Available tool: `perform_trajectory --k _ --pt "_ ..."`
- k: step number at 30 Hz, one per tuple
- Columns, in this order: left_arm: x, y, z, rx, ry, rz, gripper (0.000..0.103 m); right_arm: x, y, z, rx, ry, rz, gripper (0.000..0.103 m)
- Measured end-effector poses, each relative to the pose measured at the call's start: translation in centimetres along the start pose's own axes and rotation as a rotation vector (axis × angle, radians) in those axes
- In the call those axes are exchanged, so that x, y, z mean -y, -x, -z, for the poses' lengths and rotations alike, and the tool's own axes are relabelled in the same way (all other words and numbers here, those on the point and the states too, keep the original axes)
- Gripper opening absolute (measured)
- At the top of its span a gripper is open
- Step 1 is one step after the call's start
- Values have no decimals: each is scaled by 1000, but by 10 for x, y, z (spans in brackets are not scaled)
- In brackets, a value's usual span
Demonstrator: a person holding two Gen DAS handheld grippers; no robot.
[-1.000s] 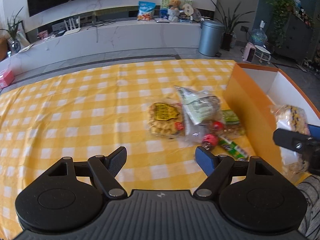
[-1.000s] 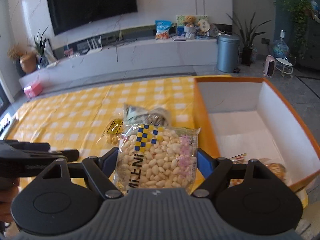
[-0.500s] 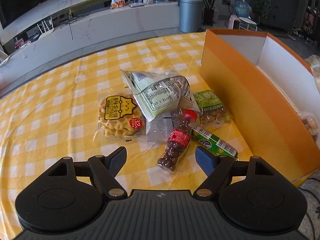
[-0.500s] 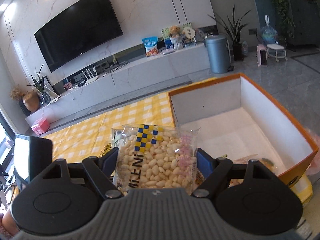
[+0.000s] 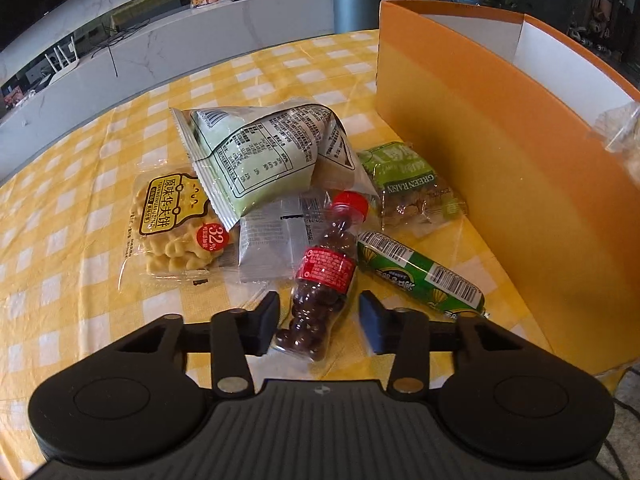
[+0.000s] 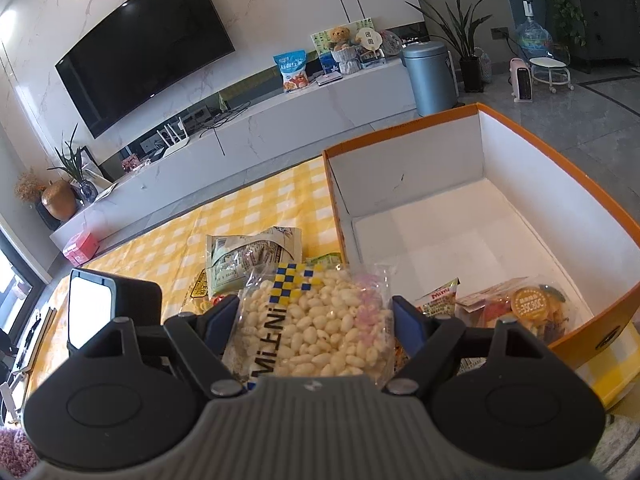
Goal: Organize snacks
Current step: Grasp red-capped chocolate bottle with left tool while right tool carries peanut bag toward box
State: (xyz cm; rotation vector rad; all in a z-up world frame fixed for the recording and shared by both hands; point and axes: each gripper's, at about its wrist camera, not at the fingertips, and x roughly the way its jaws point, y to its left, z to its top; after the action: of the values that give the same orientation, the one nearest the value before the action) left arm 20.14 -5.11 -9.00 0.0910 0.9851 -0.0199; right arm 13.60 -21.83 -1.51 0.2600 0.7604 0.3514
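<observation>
- Your left gripper point(image 5: 319, 323) points down at the yellow-and-white checked tablecloth point(image 5: 80, 216). Its jaws are closing around the base of a small clear plastic bottle point(image 5: 322, 280). A gap shows on the blue-pad side, so the pads do not yet press it.
- The bottle lies on its side: ribbed cola-bottle shape, red cap, red wrap label, filled with dark glossy round pieces.
- Just right of it lies a green foil-wrapped roll point(image 5: 420, 276), cylindrical, with white barcodes. It sits near the box wall.
- Behind that lies a crinkled clear packet labelled green raisin point(image 5: 412, 188).
- A pale green pillow bag point(image 5: 264, 156), puffed, with its printed back panel up, overlaps a flat silver sachet point(image 5: 268, 244) and a clear-wrapped waffle biscuit point(image 5: 176, 232) with a yellow label.
- Your right gripper point(image 6: 312, 320) is clamped on a clear bag of puffed cream-coloured pieces point(image 6: 316, 324). The bag has a blue-and-yellow checker header and stands upright between the pads, at the near left corner of the box.
- The orange cardboard box point(image 6: 560, 184) is rectangular and white inside. It holds a few clear-wrapped snacks point(image 6: 516, 312) at its near end; the far floor is bare.
</observation>
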Motion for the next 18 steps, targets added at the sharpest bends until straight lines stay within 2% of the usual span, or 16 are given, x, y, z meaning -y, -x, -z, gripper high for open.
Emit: perform_trajectory --k 5,9,14,18 --pt "-4 3 4 -8 -5 32 34 -2 0 0 1 11 10 79" --pt "-7 15 20 -24 15 4 34 -4 1 0 0 19 21 79" --pt "-12 32 45 -34 33 14 34 -8 3 2 1 17 4 79" --pt "-14 37 53 -30 45 15 35 -11 3 2 -2 28 -11 79"
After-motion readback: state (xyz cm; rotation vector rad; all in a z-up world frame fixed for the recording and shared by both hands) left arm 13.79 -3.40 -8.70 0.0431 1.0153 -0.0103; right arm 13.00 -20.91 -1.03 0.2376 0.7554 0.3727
